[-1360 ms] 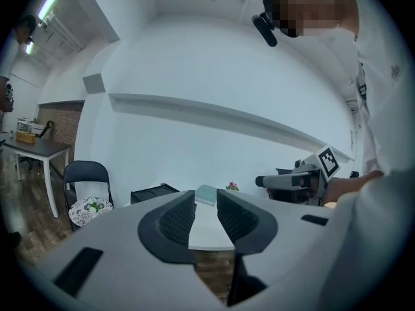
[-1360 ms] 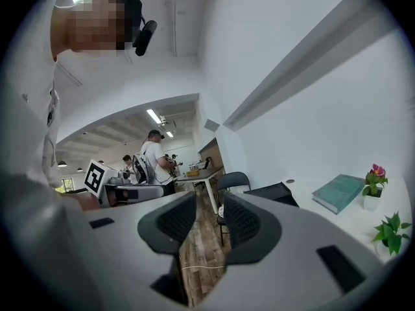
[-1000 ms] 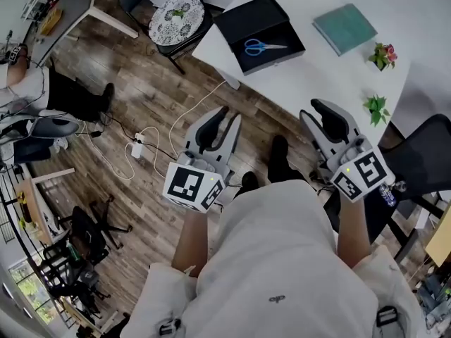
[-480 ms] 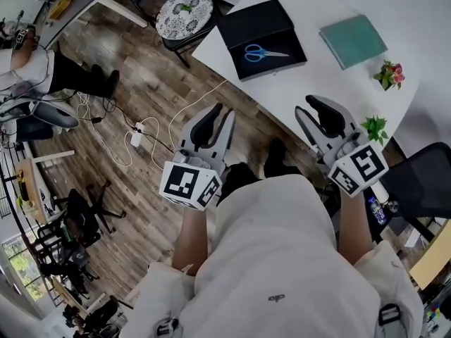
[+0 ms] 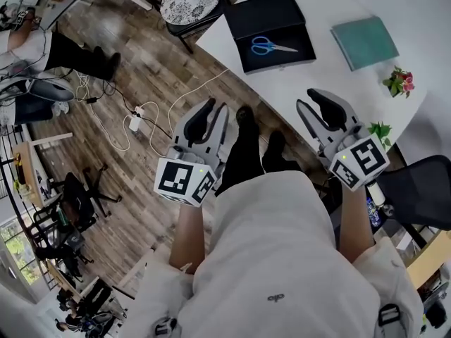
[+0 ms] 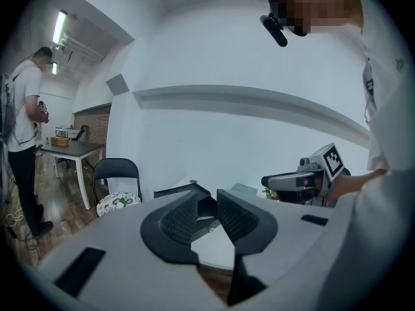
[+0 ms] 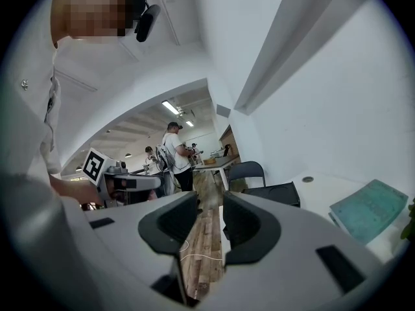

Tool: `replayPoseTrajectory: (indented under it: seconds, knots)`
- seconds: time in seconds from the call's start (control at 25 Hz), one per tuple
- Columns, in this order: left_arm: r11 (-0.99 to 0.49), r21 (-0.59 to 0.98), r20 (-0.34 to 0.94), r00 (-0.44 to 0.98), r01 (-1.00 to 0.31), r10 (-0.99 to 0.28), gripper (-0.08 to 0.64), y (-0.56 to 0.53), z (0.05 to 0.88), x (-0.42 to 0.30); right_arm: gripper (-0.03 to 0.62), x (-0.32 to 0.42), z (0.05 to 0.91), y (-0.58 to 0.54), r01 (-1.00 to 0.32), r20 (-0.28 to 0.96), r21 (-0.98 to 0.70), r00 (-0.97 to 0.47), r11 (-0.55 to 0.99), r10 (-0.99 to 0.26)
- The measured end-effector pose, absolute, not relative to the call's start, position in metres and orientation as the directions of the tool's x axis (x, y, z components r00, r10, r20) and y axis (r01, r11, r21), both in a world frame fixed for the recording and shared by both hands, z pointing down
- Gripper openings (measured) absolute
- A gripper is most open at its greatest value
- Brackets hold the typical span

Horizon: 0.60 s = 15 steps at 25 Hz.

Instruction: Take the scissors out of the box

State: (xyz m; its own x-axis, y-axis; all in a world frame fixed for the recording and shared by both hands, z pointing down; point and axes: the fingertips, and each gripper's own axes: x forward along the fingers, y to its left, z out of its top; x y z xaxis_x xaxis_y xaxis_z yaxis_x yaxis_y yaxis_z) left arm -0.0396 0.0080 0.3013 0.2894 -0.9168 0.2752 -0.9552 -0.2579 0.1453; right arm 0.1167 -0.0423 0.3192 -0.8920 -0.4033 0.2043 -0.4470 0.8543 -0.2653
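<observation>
Scissors point(image 5: 271, 46) lie in the black box point(image 5: 264, 13) on the table point(image 5: 331, 76), well apart from the left hand-held gripper point(image 5: 213, 108), jaws parted and empty, and the right hand-held gripper point(image 5: 313, 103), whose empty jaws, just closing slightly, stand wide.

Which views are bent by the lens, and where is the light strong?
Head view: mild bending, even light, scissors sharp, white table bright. Left gripper view: strong fisheye, black corners, wall ledge bowed, ceiling lamp glaring. Right gripper view: same round frame, distant ceiling lamps bright.
</observation>
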Motion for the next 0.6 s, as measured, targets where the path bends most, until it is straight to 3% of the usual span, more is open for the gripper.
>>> replayPoseTrajectory:
  seconds: [0.6]
  knots:
    - [-0.347, 0.161, 0.254, 0.379, -0.924, -0.890, 0.100, -0.062, 0.315, -0.068, 0.132, 0.077, 0.339, -0.091, -0.484, 0.314, -0.200, -0.855, 0.852, -0.412]
